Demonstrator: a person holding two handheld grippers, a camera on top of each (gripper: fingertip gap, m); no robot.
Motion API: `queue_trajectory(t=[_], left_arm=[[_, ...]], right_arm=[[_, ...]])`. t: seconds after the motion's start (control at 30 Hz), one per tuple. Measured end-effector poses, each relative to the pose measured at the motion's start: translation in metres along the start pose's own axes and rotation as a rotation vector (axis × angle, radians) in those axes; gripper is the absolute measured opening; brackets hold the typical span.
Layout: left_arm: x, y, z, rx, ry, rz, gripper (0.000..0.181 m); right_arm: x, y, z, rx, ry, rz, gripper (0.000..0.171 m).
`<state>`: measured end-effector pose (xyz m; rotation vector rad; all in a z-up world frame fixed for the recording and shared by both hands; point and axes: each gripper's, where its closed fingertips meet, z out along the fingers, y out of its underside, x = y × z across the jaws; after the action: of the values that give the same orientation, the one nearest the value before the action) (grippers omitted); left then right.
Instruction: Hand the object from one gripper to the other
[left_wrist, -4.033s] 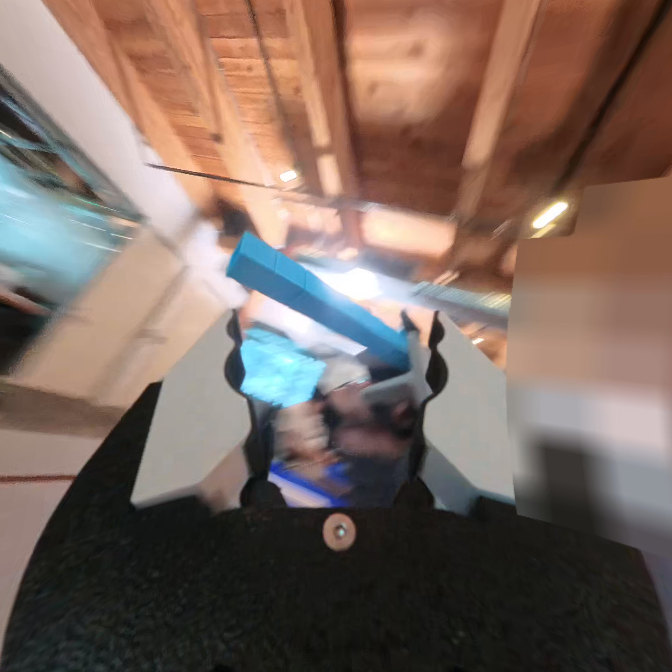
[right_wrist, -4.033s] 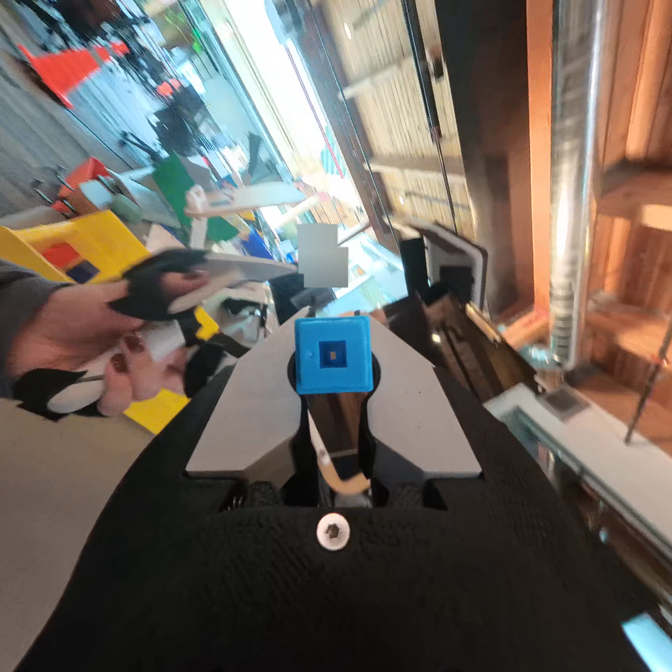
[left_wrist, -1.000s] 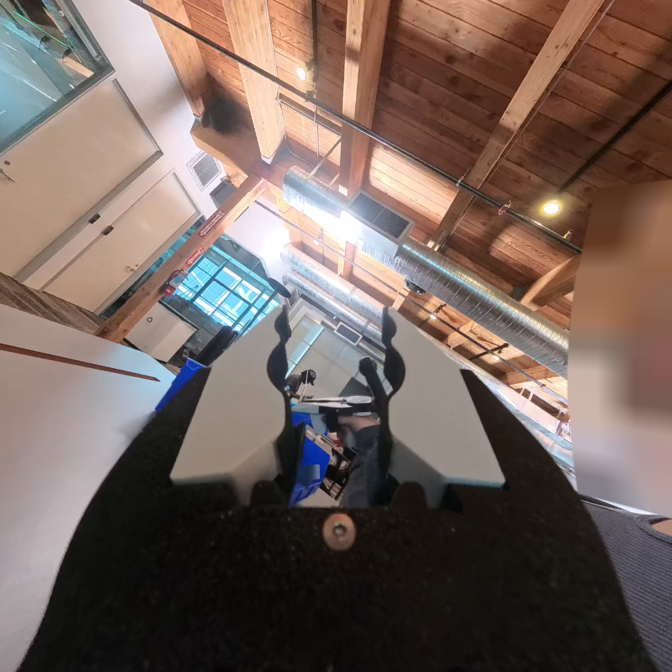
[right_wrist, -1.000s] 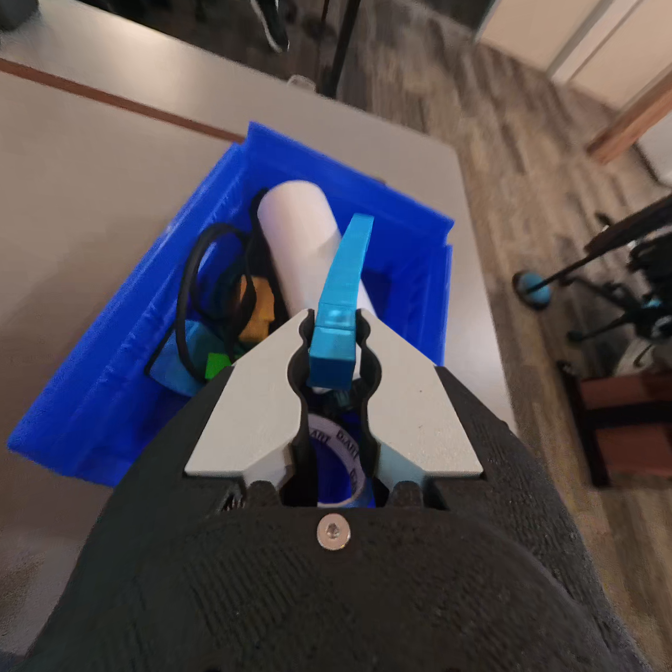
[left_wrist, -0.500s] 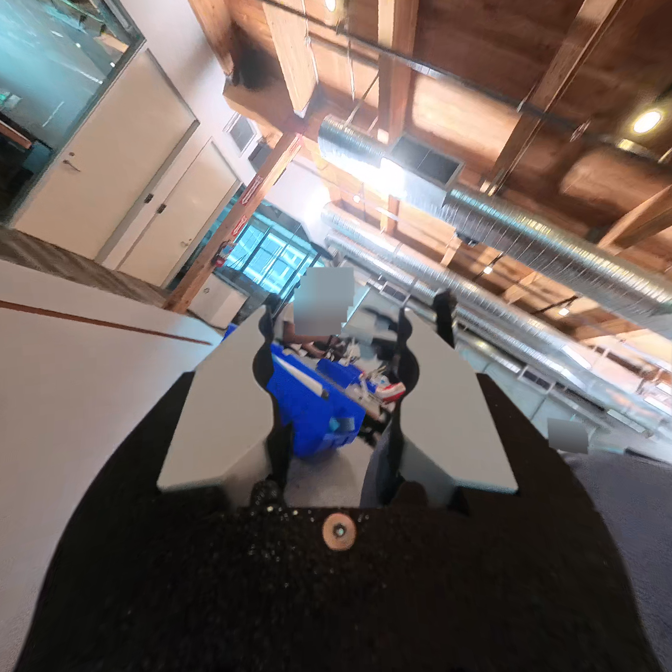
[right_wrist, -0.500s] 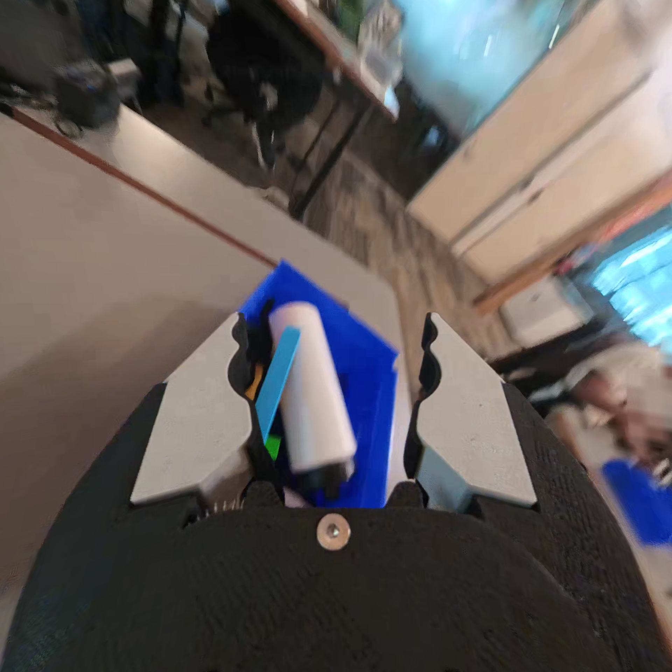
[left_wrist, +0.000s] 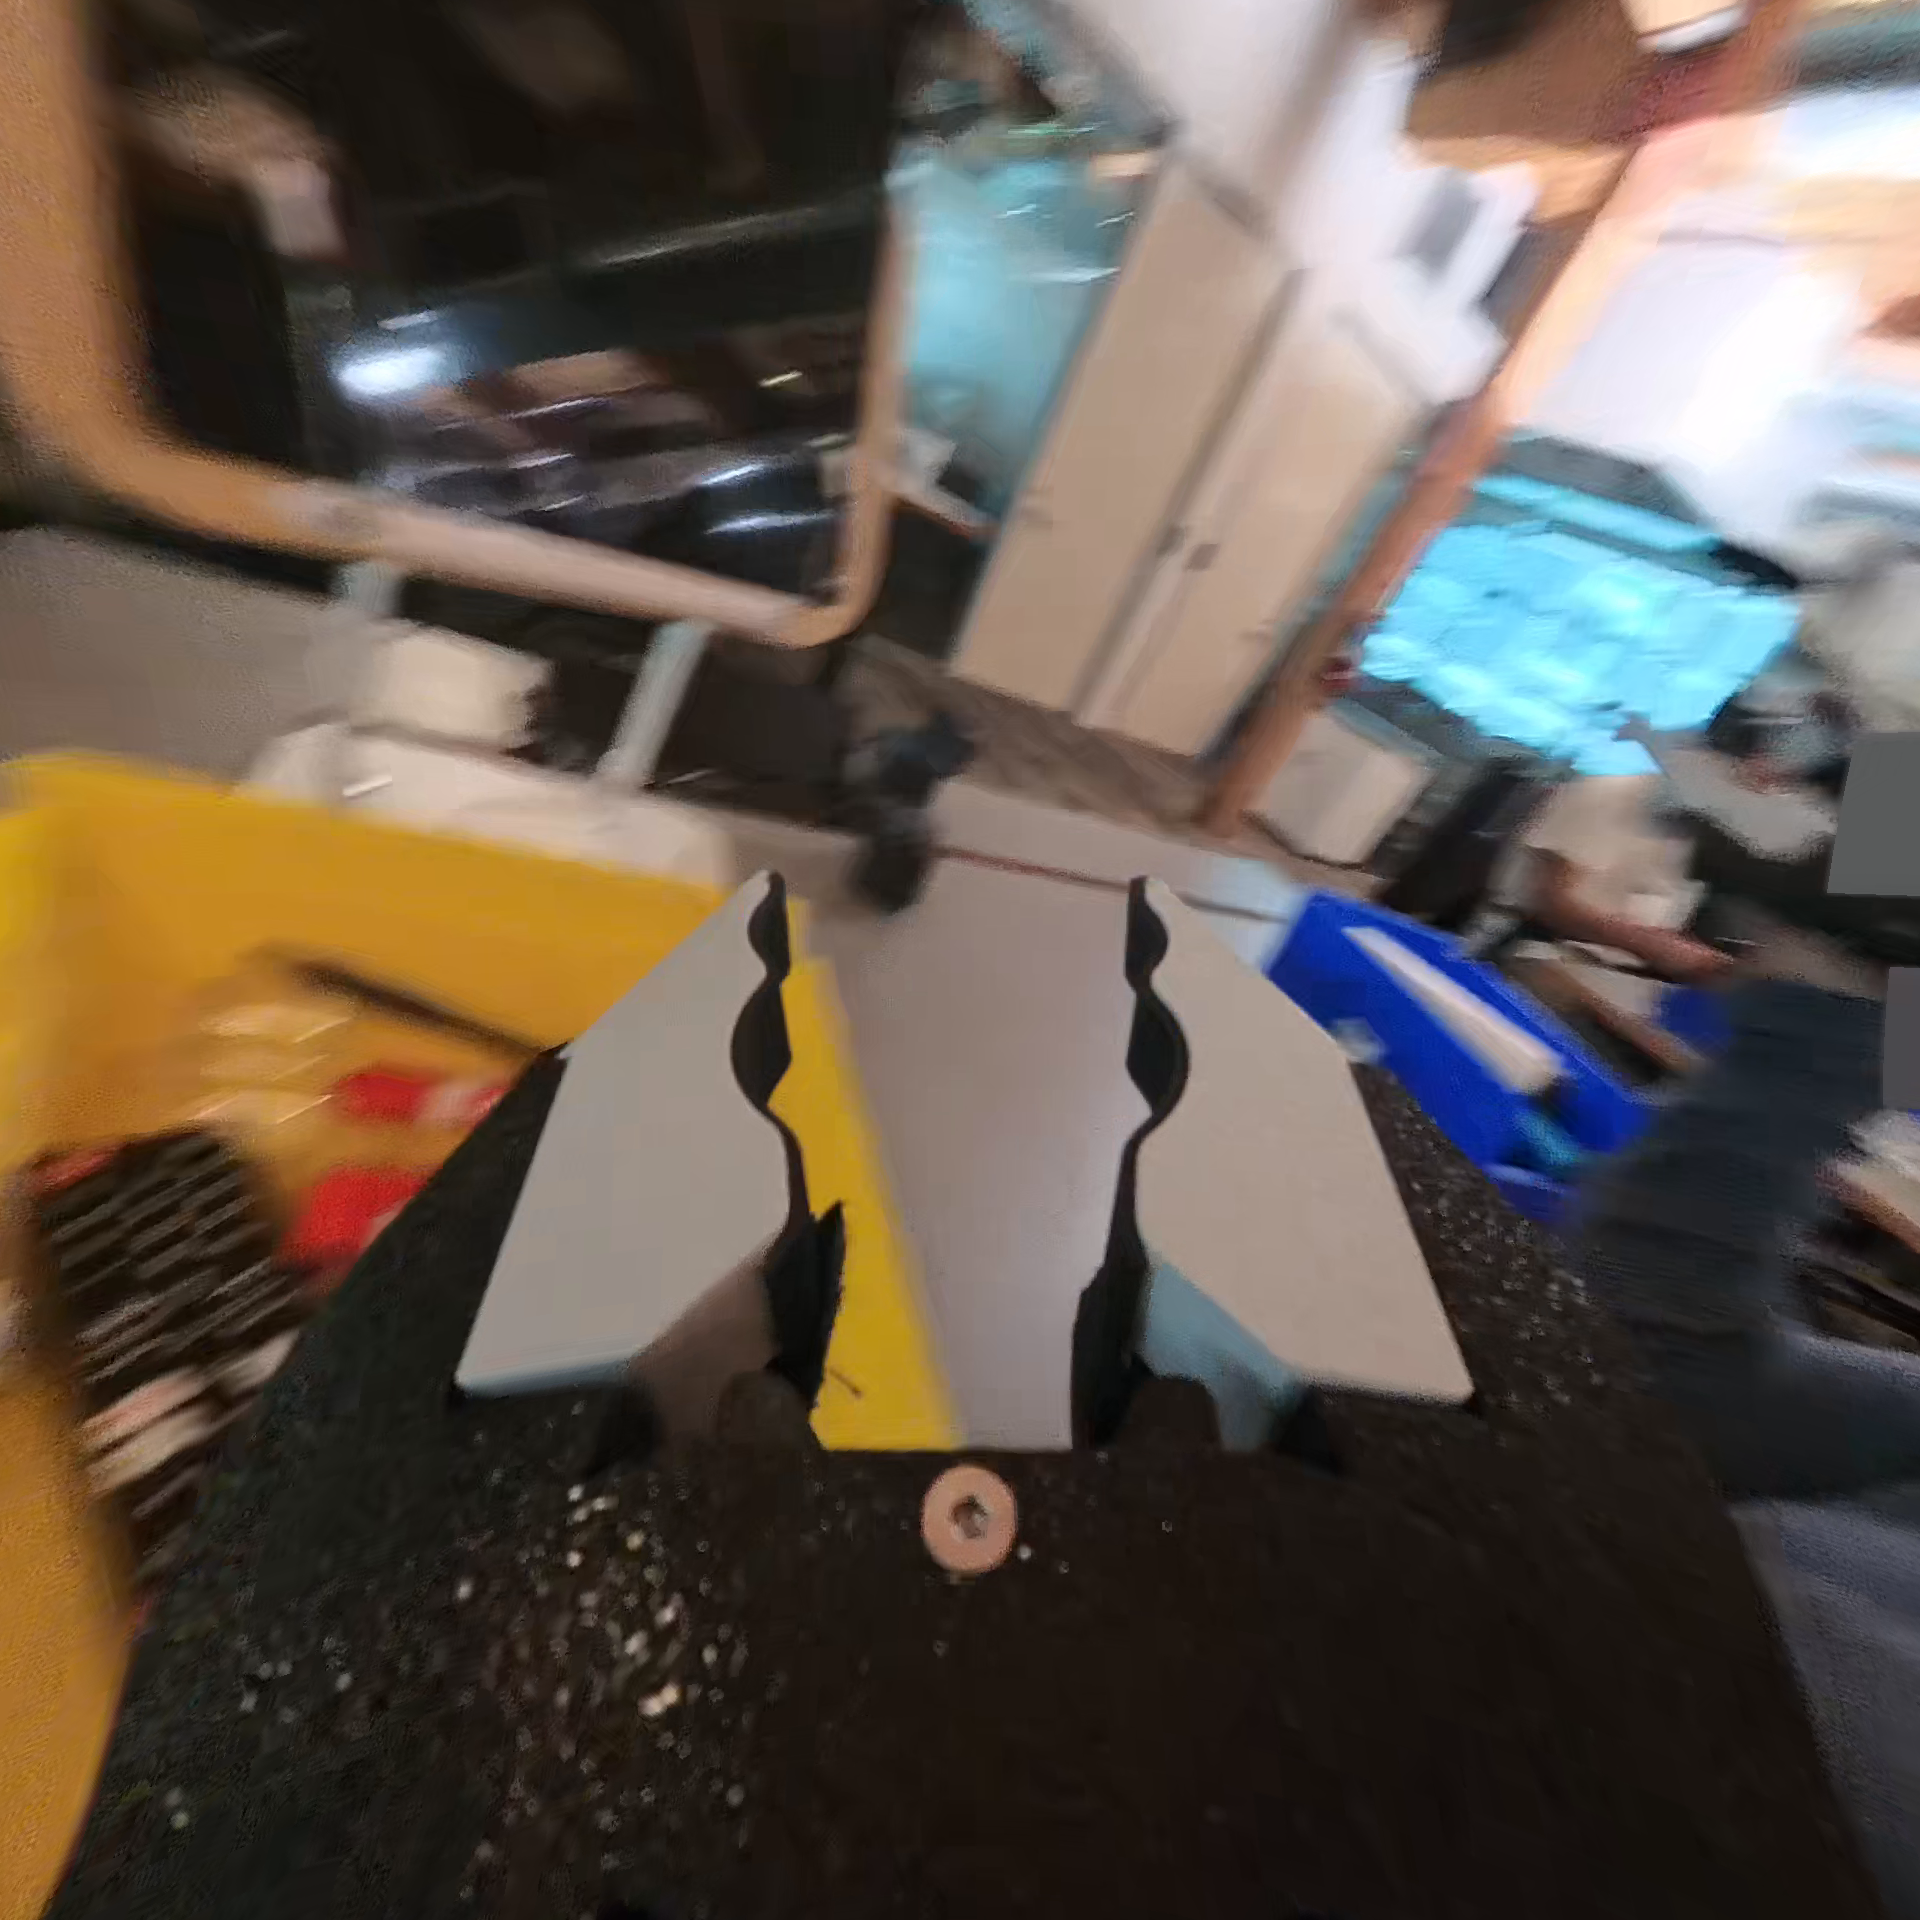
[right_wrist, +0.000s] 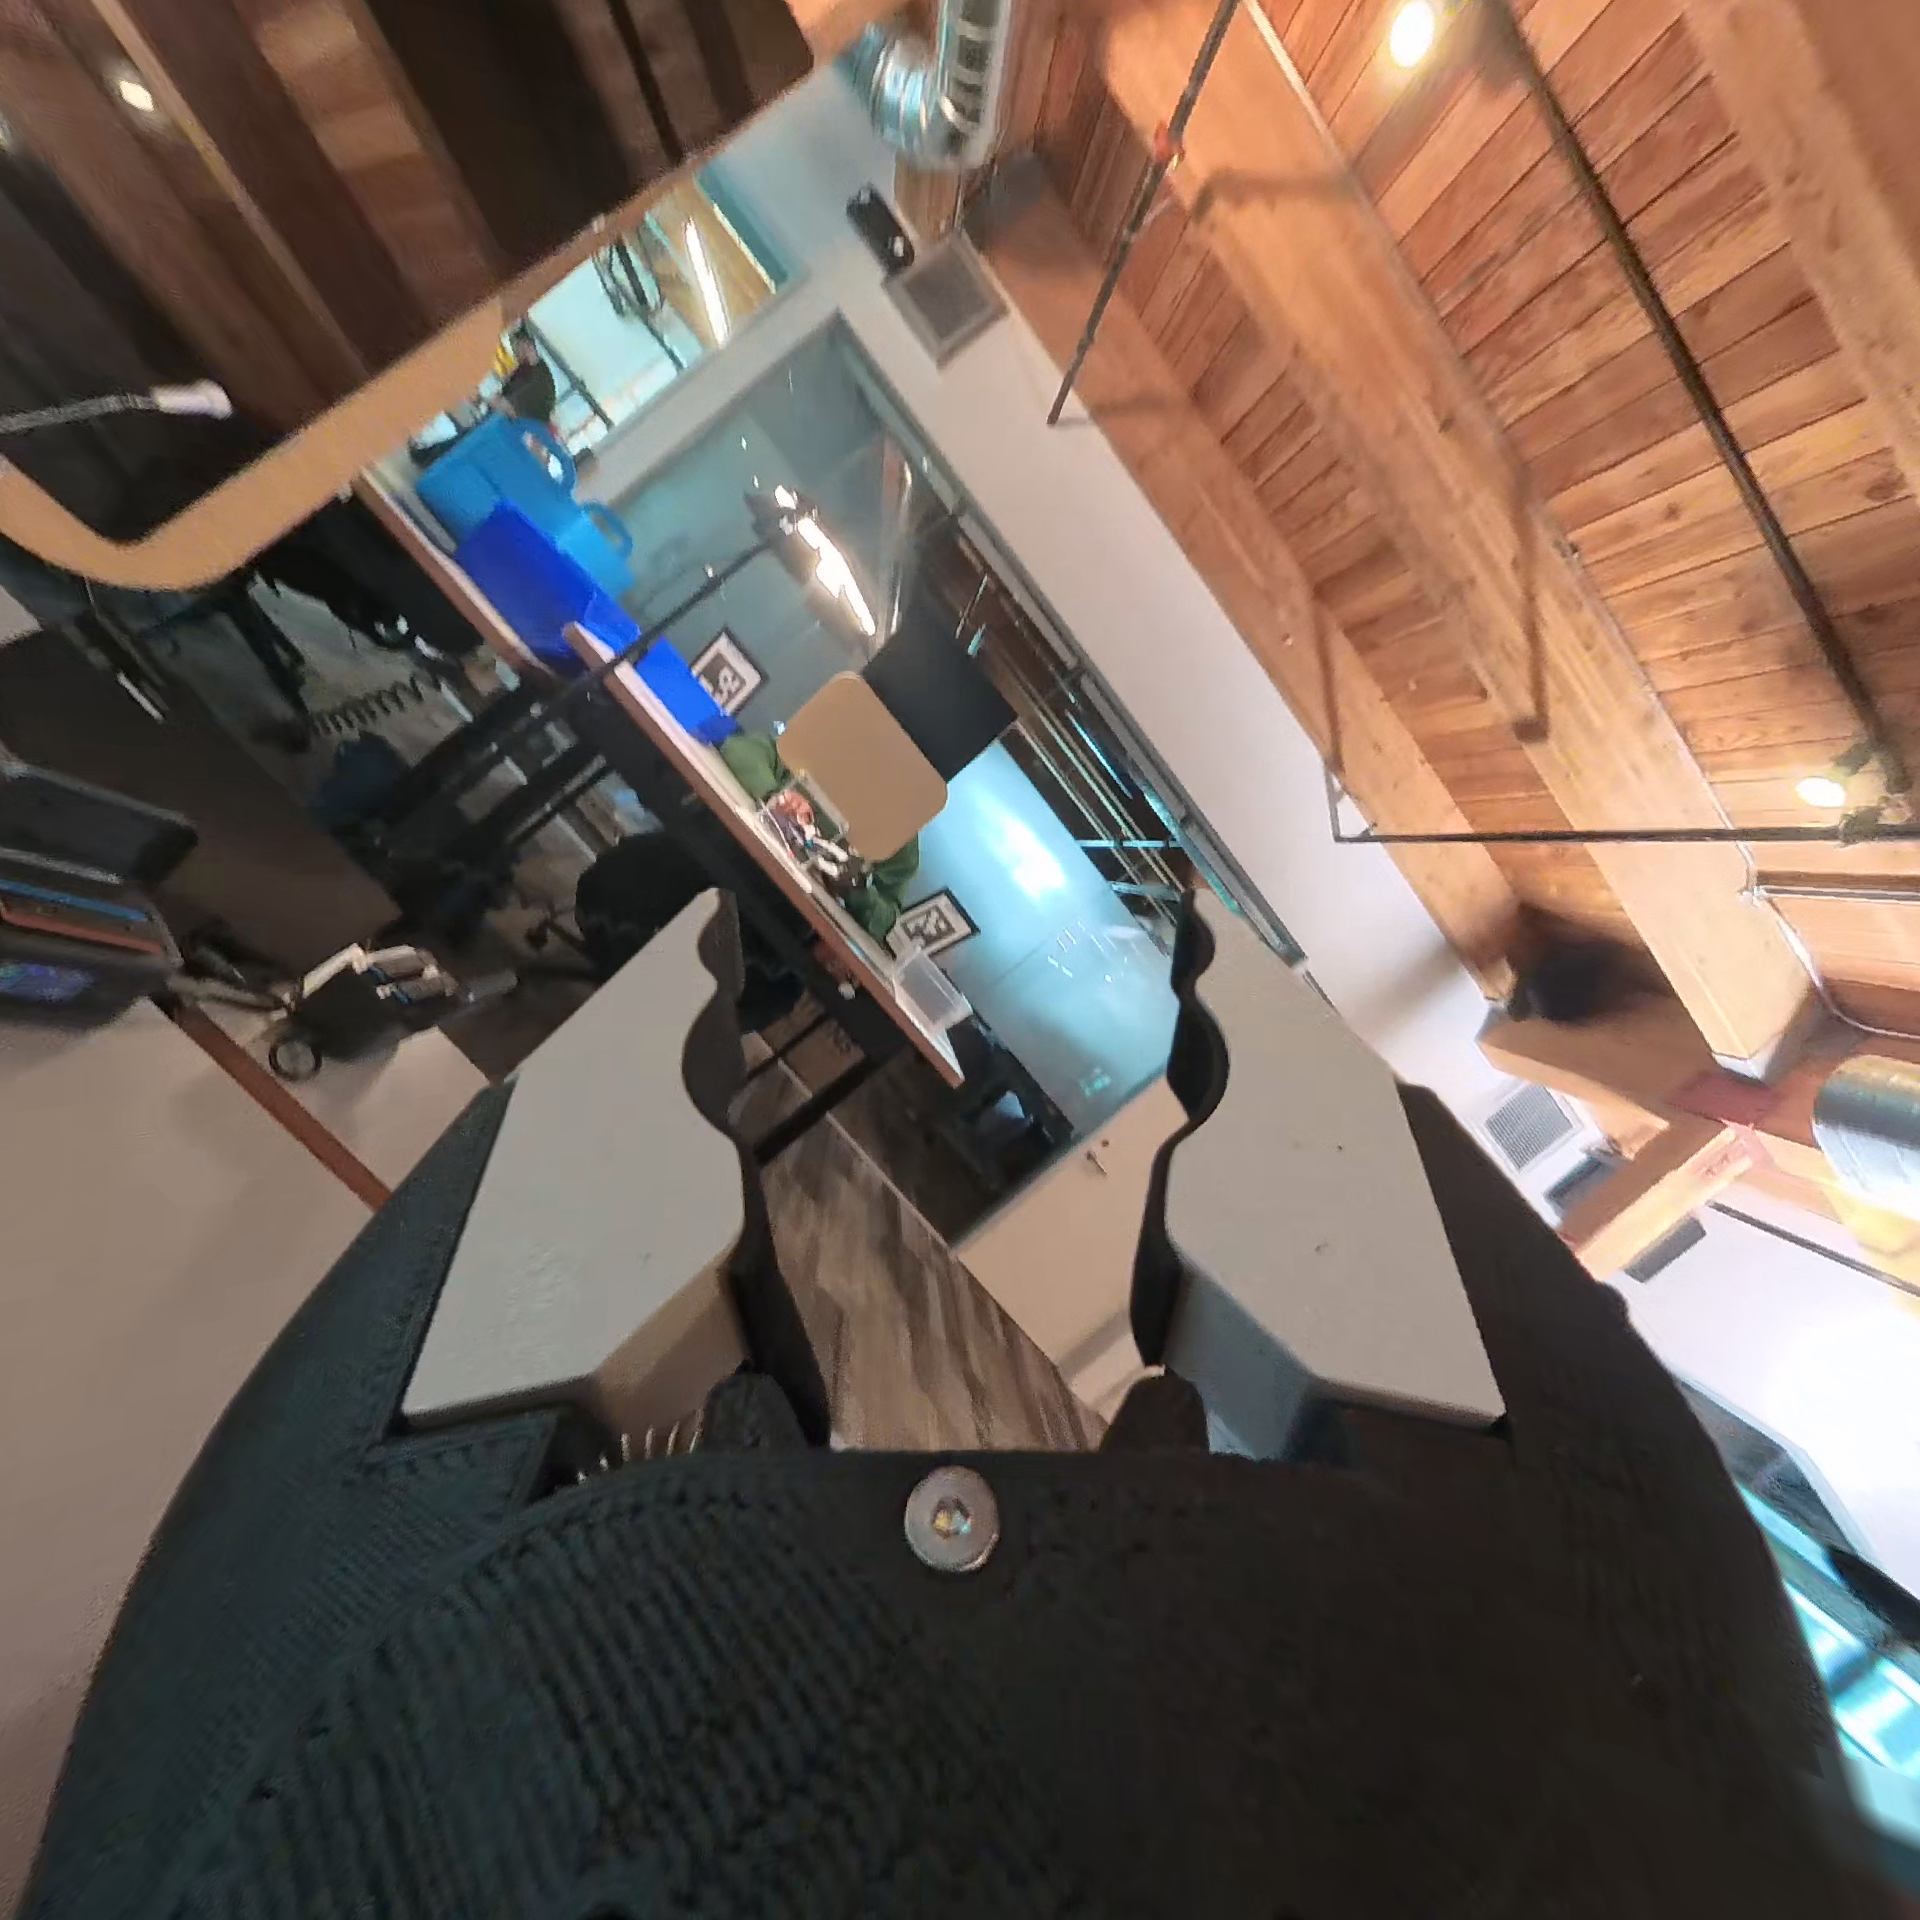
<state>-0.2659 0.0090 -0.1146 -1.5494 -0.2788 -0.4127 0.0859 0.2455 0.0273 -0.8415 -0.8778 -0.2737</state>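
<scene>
1. Your left gripper (left_wrist: 954, 1049) is spread wide and holds nothing. Through the gap you see the pale surface (left_wrist: 977, 1132).
2. Your right gripper (right_wrist: 956, 1070) is spread wide too, and it is empty. It points up and away, at a glass wall and a wood ceiling (right_wrist: 1558, 436).
3. The thing you should pass from one gripper to the other is in neither gripper. You cannot pick it out in either view.
4. In the left view, a yellow bin (left_wrist: 343, 925) sits at 9 o'clock, right by the left finger. A blue bin (left_wrist: 1455, 1049) sits at 3 o'clock, near the right finger.
5. What could go wrong: your right gripper looks away from the surface, so it may swing into a bin or into your other gripper without you seeing it.
6. If you grab in a rush, you may pinch the yellow bin's wall, because it is so close to your left finger.
7. The left view is very smeared. The things inside the yellow bin are only red and striped blobs, so you cannot tell what they are.
8. The blue bin is partly behind a dark sleeve (left_wrist: 1704, 1174), so what is inside is hard to see.
</scene>
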Motion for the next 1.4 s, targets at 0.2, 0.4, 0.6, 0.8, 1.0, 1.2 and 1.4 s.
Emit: queue_trajectory(t=[0.2, 0.4, 0.6, 0.8, 1.0, 1.2, 1.4], left_arm=[[-0.122, 0.067, -0.037, -0.362, -0.477, 0.062, 0.07], [-0.157, 0.12, -0.048, -0.657, -0.668, 0.113, 0.072], [-0.168, 0.138, -0.05, -0.825, -0.742, 0.145, 0.074], [-0.171, 0.145, -0.04, -0.852, -0.745, 0.104, 0.06], [-0.176, 0.132, -0.046, -0.822, -0.781, 0.264, 0.048], [-0.15, 0.079, -0.037, -0.537, -0.733, 0.448, 0.048], [-0.051, 0.028, 0.002, -0.212, -0.463, 0.703, 0.047]], right_arm=[[-0.006, -0.013, 0.001, 0.057, -0.023, 0.023, 0.08], [-0.015, -0.006, 0.009, 0.016, -0.044, -0.02, 0.081], [-0.02, -0.006, 0.011, 0.015, -0.065, -0.03, 0.08], [-0.024, -0.007, 0.012, 0.02, -0.083, -0.035, 0.08], [-0.034, -0.019, 0.012, 0.067, -0.119, -0.036, 0.079], [-0.082, -0.06, 0.019, 0.204, -0.33, 0.14, 0.076], [-0.214, -0.148, 0.002, 0.296, -1.06, 0.856, 0.072]])
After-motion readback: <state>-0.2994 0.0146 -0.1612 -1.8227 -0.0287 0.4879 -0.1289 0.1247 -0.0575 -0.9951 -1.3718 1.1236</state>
